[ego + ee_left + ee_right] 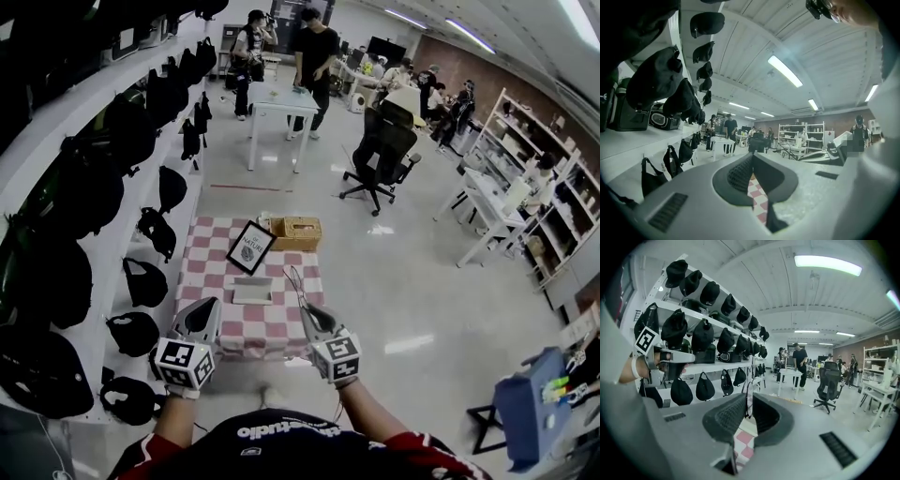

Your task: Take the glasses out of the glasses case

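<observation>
Right tool (749,405): jaws nearly together, clamped on a thin dark part of the glasses (296,284), likely a temple arm; rest of the frame not made out in that tool's own view. From the head camera, seen as a slender loop sticking up at 12 o'clock from the jaw tips, in the air above the near edge of the checked surface (281,330).

Left tool (751,161): jaws together on nothing, at 9 o'clock of the right one and well apart from it.

Glasses case (253,291): flat on the surface at 11 o'clock from the right tool, apart from the glasses and touched by neither tool. Seemingly open, though too small to be sure. Framed print (251,247) at 12 o'clock of the case, woven basket (296,232) at 1 o'clock.

Judged from this: main step done, glasses out of the case and held clear. Left, at most: setting the glasses down on the surface and perhaps closing the case.
</observation>
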Demonstrator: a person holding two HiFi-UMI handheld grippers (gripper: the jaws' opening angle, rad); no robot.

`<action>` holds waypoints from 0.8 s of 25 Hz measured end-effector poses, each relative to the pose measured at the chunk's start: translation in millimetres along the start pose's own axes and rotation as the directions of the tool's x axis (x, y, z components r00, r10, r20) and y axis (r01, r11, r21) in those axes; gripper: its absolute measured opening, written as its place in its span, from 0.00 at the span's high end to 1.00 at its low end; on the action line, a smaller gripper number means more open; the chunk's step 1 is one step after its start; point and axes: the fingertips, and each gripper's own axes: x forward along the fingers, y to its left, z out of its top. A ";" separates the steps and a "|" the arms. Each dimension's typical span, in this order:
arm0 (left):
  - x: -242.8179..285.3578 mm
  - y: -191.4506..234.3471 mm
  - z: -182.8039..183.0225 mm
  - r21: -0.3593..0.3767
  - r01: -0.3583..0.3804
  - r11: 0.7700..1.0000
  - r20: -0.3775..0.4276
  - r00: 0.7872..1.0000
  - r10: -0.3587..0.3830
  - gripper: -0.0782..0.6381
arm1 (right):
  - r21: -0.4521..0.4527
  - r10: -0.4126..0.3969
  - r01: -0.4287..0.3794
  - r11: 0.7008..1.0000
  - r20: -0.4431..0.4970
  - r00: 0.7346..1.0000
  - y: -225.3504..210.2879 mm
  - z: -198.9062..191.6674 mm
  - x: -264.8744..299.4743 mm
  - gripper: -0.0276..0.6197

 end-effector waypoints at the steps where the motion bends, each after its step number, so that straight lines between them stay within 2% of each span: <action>1: -6.3 0.0 -1.1 0.000 -0.001 1.000 0.000 1.000 0.001 0.88 | 0.003 0.000 0.000 1.000 0.011 1.000 5.4 2.6 -3.8 0.89; 8: -37.1 -15.7 -12.3 0.000 0.036 0.999 0.007 0.999 -0.036 0.88 | 0.022 -0.021 0.019 1.000 0.088 0.996 28.2 13.4 -37.7 0.89; 20: -53.1 -18.9 22.9 0.026 0.047 0.999 0.094 0.994 -0.050 0.88 | 0.030 -0.054 0.050 0.998 0.193 0.980 36.1 53.3 -61.8 0.89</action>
